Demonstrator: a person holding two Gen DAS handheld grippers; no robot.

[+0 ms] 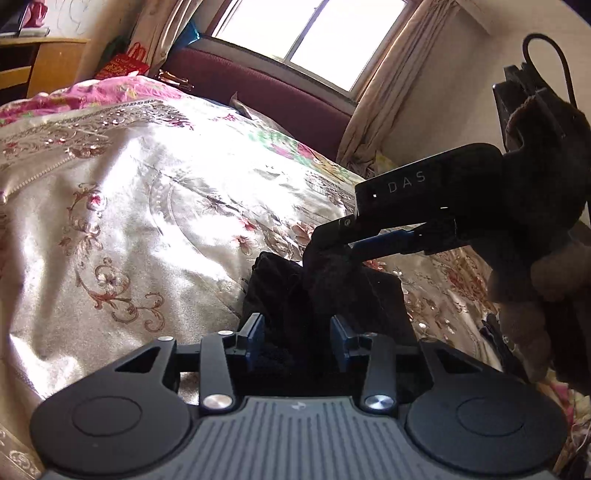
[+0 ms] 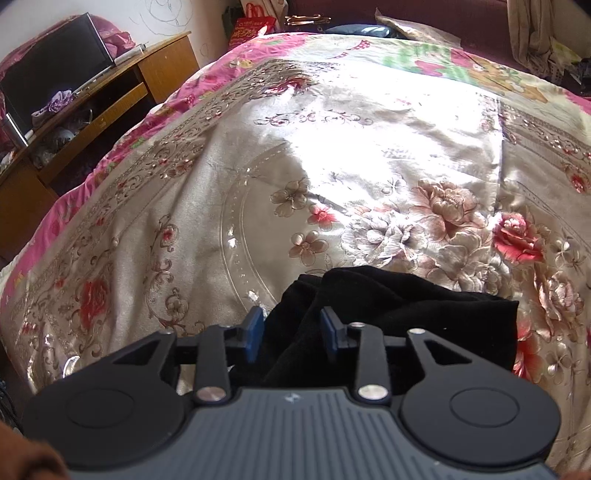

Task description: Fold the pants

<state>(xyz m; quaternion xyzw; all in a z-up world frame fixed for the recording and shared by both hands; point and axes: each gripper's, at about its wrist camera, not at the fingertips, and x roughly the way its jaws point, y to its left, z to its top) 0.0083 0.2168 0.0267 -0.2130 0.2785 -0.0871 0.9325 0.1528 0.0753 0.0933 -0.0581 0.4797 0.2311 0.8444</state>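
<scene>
The black pants (image 1: pixel 325 295) lie bunched on the floral bedspread (image 1: pixel 147 192). My left gripper (image 1: pixel 297 338) is open just above the near part of the pants, which lies between its blue pads. In the left wrist view my right gripper (image 1: pixel 332 240) reaches in from the right and touches the top of the pile; its jaw state is unclear there. In the right wrist view the pants (image 2: pixel 388 314) lie under my right gripper (image 2: pixel 291 332), whose blue fingers stand apart with black cloth between them.
The satin bedspread (image 2: pixel 332 166) covers the whole bed. A wooden TV stand (image 2: pixel 92 92) stands beyond the bed's left side. A dark red headboard (image 1: pixel 266 92), a window (image 1: pixel 314 33) and curtains are at the far end.
</scene>
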